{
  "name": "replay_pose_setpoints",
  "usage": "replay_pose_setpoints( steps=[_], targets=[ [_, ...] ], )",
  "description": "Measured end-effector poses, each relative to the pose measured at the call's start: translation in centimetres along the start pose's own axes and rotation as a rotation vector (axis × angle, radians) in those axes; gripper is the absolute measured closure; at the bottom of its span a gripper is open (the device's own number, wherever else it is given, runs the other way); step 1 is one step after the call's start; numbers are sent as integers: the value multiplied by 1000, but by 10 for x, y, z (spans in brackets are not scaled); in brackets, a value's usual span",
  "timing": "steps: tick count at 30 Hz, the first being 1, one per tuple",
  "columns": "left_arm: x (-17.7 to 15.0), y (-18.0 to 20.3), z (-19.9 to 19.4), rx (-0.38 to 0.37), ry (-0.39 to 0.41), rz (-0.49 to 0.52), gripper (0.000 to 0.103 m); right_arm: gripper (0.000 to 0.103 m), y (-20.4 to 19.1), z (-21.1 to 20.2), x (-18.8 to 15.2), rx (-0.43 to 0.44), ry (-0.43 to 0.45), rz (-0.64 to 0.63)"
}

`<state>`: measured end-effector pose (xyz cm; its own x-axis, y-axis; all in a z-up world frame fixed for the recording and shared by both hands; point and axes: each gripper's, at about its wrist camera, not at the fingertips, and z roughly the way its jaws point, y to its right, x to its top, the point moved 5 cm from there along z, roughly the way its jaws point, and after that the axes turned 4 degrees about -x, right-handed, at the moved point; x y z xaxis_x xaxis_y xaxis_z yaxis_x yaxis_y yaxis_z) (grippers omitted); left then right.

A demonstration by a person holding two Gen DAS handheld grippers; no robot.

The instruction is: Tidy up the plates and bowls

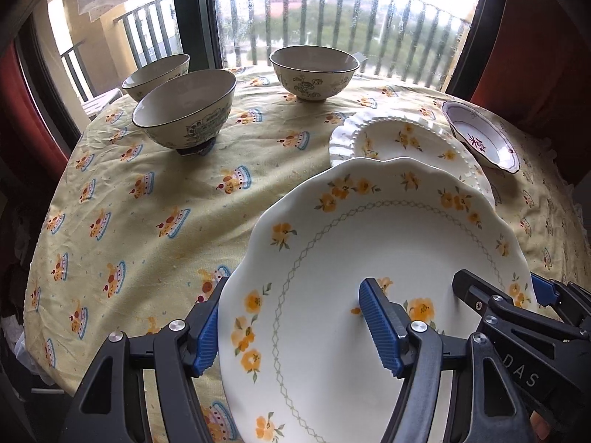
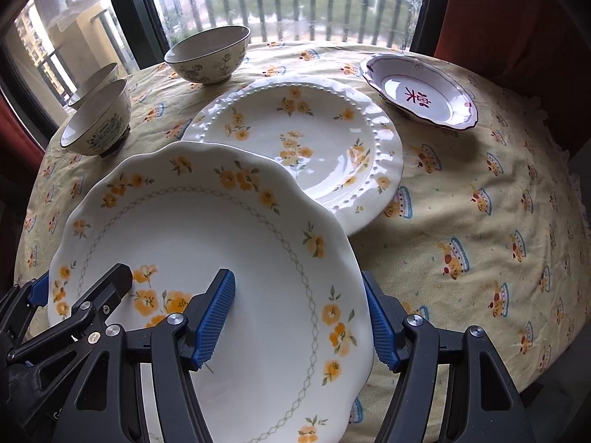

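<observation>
Both grippers, left (image 1: 291,326) & right (image 2: 303,323), are clamping the scalloped plate (image 2: 221,243) rim. Risk: uneven pull is tilting it, chipping the beaded plate (image 2: 295,140) w/ its edge.

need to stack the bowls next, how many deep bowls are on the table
3, all at the far side by the window: one standing alone near the middle, one to its left and nearer the camera, and one just behind that, partly hidden. None appears hidden elsewhere.

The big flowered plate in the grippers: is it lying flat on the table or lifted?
Lifted: the big flowered plate is tilted, its far edge overlapping above the beaded plate.
</observation>
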<state>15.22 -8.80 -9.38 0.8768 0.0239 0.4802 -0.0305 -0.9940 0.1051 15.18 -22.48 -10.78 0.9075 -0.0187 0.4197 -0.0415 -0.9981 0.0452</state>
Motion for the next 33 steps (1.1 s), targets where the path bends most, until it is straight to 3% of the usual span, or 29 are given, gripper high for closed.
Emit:
replay_pose_setpoints(
  steps=[23, 33],
  targets=[
    [-2, 150, 33, -80, -18, 66, 34, 31, 159, 11, -5, -65, -2, 71],
    [-6, 194, 53, -108, -64, 96, 34, 31, 208, 24, -14, -97, -35, 111]
  ],
)
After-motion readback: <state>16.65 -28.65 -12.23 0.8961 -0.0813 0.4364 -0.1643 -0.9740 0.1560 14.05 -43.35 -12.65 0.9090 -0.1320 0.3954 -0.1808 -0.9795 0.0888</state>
